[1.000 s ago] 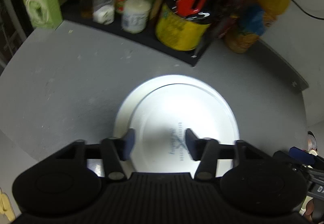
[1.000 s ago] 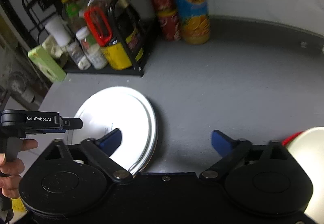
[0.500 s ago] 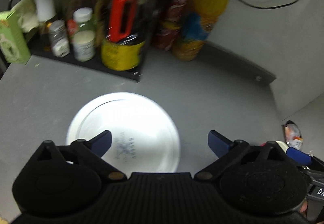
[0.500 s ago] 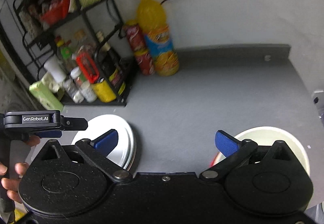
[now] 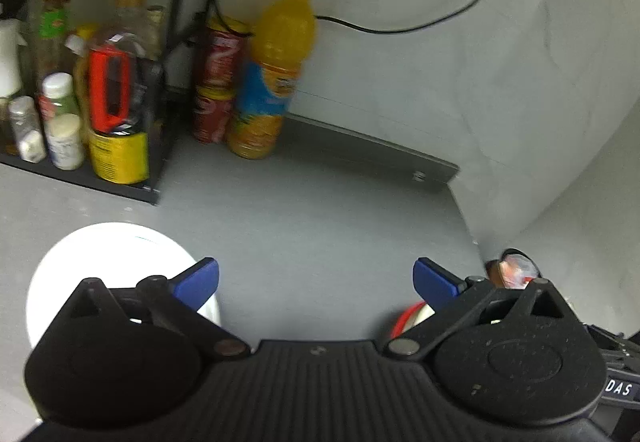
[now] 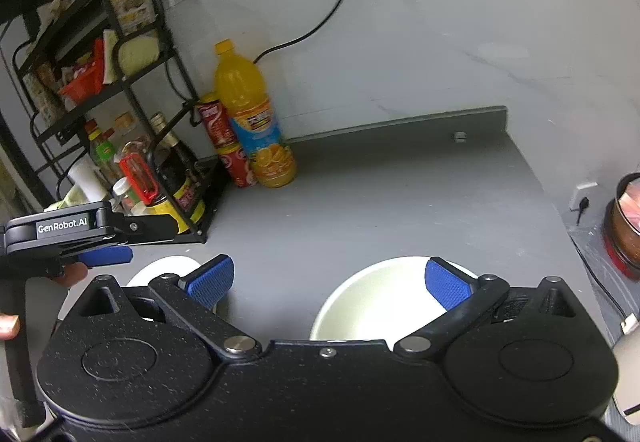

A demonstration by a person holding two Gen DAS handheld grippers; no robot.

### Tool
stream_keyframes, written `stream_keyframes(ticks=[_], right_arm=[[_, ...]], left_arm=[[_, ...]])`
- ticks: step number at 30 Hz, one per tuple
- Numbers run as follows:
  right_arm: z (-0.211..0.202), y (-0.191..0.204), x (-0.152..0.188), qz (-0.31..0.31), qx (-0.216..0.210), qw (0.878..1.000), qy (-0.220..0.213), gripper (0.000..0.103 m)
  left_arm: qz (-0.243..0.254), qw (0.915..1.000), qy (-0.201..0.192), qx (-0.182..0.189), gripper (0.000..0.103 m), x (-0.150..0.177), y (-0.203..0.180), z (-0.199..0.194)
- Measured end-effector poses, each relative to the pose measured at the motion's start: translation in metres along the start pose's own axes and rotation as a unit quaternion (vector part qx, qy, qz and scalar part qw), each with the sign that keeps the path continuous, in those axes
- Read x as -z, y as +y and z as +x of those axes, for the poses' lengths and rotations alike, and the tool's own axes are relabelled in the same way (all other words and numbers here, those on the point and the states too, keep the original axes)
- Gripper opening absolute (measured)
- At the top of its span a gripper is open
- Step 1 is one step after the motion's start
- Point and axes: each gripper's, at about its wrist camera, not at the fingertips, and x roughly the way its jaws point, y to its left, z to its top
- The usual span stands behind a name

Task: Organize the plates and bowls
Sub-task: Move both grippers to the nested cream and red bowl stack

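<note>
A stack of white plates lies on the grey counter at the lower left of the left wrist view, partly behind my left gripper's body. My left gripper hangs open above bare counter, right of the plates, holding nothing. In the right wrist view a white bowl sits just under my right gripper, whose right pad is over its rim; the gripper is open and empty. The plates show as a white sliver at lower left. A red-rimmed bowl edge peeks out by the left gripper's right finger.
A black rack of bottles and jars stands at the back left, with stacked red cans and an orange juice bottle beside it. A jar sits off the counter's right edge. A black cable runs down the wall.
The left gripper opened, releasing the plate onto the stack, then lifted back and swung right. The right gripper pulled back and up, bringing the white bowl beneath it.
</note>
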Motion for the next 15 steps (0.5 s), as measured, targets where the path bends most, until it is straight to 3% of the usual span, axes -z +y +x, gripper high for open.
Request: stream_keyframes(ticks=[7, 15], right_arm=[[-0.011, -0.03, 0.009, 0.004, 0.028, 1.0, -0.012, 0.103], [-0.011, -0.058, 0.024, -0.001, 0.074, 0.997, 0.007, 0.103]], left_arm=[[0.033, 0.9994, 0.011, -0.006, 0.102, 0.014, -0.031, 0.012], [0.045, 0.9979, 0.046, -0.012, 0.102, 0.032, -0.053, 0.033]])
